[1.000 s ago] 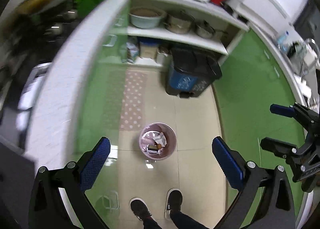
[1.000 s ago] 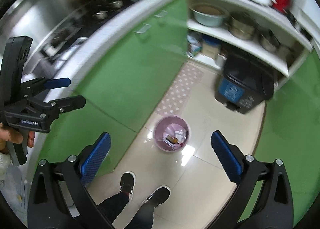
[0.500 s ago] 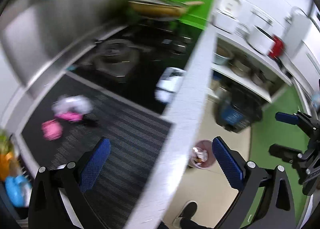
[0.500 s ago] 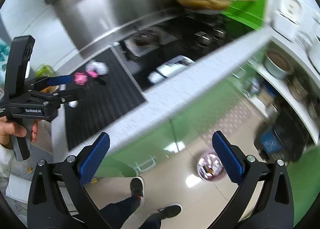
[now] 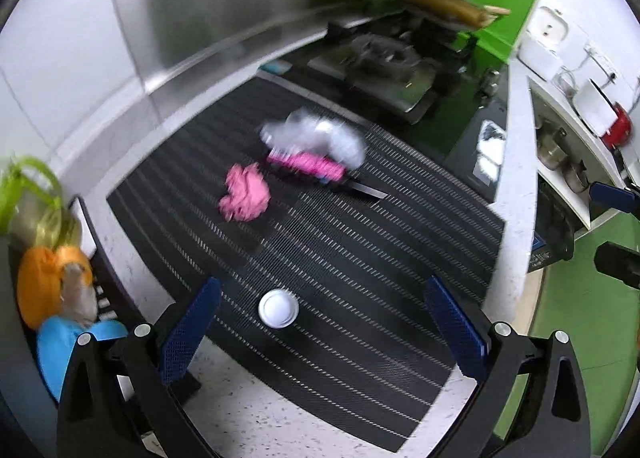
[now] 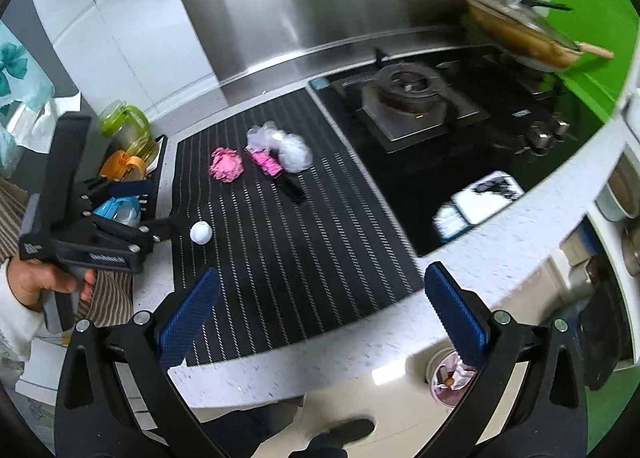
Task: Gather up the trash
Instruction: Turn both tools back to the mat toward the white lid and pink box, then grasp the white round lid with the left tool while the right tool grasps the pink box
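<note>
Both tongs, left [image 5: 320,322] and right [image 6: 322,308], are gaping wide and empty while a crumpled pink wrapper [image 6: 226,164] and a round white cap [image 6: 201,233] are lying uncollected on the black striped mat [image 6: 296,242].

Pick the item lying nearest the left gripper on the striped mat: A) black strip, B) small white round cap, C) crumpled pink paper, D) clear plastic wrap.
B: the small white round cap lies between the open left gripper's fingers, while the other scraps sit farther up the striped mat.

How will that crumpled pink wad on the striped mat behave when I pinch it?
The pink wad looks like crumpled paper or film, so probably light and soft, likely to compress between the pads. Being that light, it may slide on the striped mat if nudged. Unlikely to roll.
</note>
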Available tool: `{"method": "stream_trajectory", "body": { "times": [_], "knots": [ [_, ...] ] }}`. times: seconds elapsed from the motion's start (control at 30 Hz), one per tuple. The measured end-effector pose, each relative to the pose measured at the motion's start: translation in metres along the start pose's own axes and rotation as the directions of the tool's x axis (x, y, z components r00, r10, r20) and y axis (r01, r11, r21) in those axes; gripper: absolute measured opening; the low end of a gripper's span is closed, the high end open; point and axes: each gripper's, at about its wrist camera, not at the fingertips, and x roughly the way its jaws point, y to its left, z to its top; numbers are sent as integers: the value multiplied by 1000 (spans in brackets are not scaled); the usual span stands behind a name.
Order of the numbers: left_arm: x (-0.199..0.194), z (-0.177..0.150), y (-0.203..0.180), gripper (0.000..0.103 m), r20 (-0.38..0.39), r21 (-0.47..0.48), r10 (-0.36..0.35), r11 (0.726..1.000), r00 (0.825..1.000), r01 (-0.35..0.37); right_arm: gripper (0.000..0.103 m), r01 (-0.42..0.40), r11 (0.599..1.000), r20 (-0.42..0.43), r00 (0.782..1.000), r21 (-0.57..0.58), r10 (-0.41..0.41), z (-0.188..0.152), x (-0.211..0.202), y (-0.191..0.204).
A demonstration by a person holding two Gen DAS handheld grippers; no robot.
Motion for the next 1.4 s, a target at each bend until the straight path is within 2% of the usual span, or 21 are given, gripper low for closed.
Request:
{"method": "stream_trajectory", "body": {
  "times": [0.27,0.47,0.53,0.57,0.6,0.67,0.9,1.2,1.4],
  "knots": [
    [42,-21,23,98,-74,-99,40,994,996,-47,100,-75,994,-77,995,-80,69,20,50,4],
    [51,-29,26,97,-59,-162,48,985,997,-57,100,-130,979,-127,986,-155,111,32,72,6],
    [54,-32,25,91,-58,-175,62,982,996,-72,100,-141,976,-135,984,-166,119,37,77,6],
    [58,-32,27,79,-66,-182,66,980,996,-77,100,-144,974,-138,983,-172,121,39,78,5],
    [59,-32,28,71,-72,-186,69,979,995,-81,100,-148,973,-140,982,-177,124,40,80,5],
    [62,-32,27,65,-80,-191,72,978,994,-86,100,-156,970,-143,981,-186,130,43,82,5],
    [65,-38,27,32,-98,-191,79,977,992,-96,100,-170,965,-157,978,-199,140,47,91,8],
    [40,-22,27,32,-51,-201,71,976,996,-80,100,-173,955,-176,975,-240,132,53,106,17],
    [20,-9,30,32,-5,-225,81,971,997,-80,100,-187,941,-209,969,-282,130,64,134,24]
  ]
}}
